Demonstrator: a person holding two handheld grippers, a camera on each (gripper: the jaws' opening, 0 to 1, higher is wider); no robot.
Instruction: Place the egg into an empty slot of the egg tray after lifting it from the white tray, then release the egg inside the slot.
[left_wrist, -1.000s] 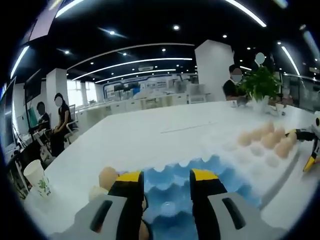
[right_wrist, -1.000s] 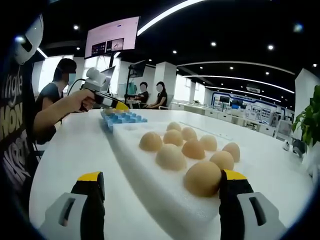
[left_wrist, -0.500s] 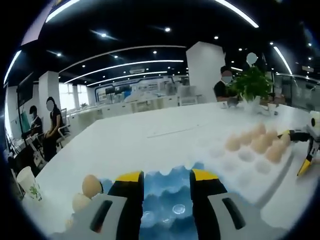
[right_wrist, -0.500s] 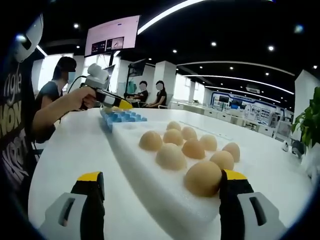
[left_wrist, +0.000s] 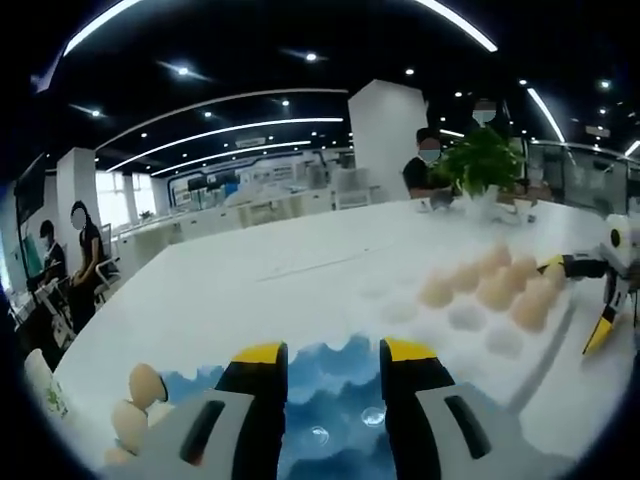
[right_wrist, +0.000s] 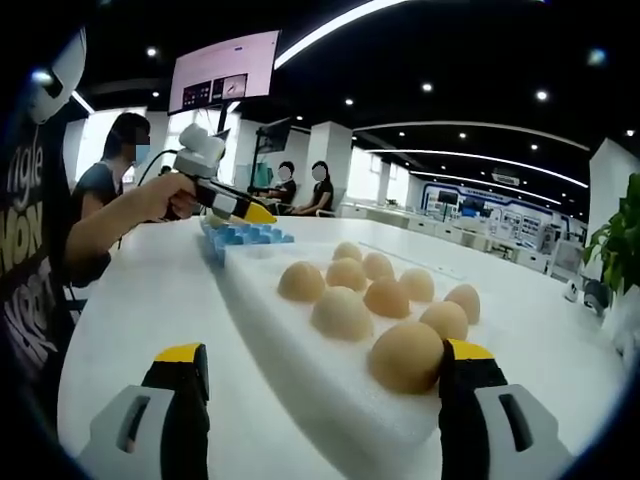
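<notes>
You are holding your left gripper (left_wrist: 333, 352) above the blue egg tray (left_wrist: 335, 400), its jaws spread apart with nothing between them and the tray's cups showing in the gap. At the tray's left end, two eggs (left_wrist: 146, 384) are sitting in slots. Further along the white desk (left_wrist: 250, 280), the white tray (left_wrist: 470, 330) is lying to the right with a cluster of brown eggs (left_wrist: 480, 288) on it. Your right gripper (left_wrist: 600, 300) is showing at the far end of that tray.

In the right gripper view, your right gripper (right_wrist: 325, 365) is sitting low at the near end of the white tray (right_wrist: 300, 370), jaws wide apart and straddling the tray's corner. The nearest egg (right_wrist: 405, 356) is resting just beside the inner face of the right jaw; whether they are touching cannot be told. Eight more eggs (right_wrist: 347, 275) are lying beyond it on the foam. At the tray's far end the blue egg tray (right_wrist: 240, 237) is butting up against it, and your hand (right_wrist: 165, 197) is holding the left gripper (right_wrist: 240, 208) just over it.
</notes>
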